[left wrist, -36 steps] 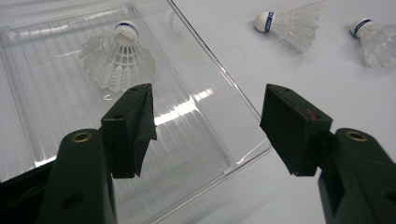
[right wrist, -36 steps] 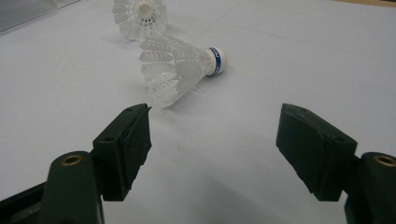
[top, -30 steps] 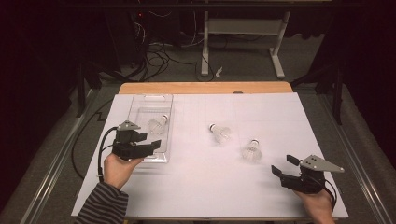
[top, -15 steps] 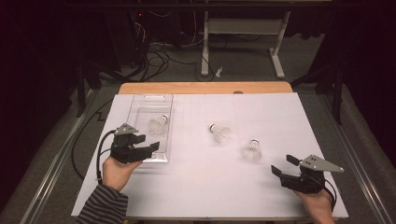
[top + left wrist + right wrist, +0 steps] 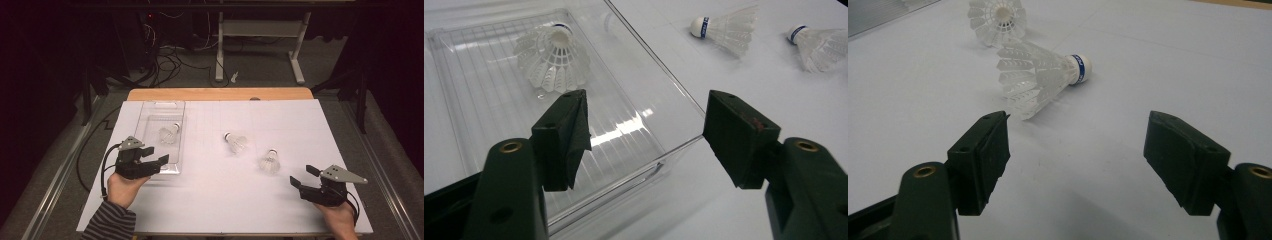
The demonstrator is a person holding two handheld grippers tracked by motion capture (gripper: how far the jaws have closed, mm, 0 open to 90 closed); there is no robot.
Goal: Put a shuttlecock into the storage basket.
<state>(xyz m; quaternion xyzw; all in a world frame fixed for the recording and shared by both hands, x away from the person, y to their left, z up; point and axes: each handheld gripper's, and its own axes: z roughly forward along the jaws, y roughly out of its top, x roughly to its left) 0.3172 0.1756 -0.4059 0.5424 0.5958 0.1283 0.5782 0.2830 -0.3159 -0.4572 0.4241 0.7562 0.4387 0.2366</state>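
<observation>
One shuttle [image 5: 169, 134] lies in the tray [image 5: 150, 112]; two wait on the table — one mid-sheet [image 5: 236, 143], one nearer your right gripper [image 5: 303, 177]. Both grippers stand wide and empty, the left gripper [image 5: 159, 164] at the tray's near corner. Judged step: collecting shuttles. Next, advance the right gripper to the near shuttle [image 5: 1040, 75] and close lightly on it.

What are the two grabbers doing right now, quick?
Left gripper: open, holding nothing, by the clear tray.
Right gripper: open, holding nothing, facing a shuttlecock.
</observation>
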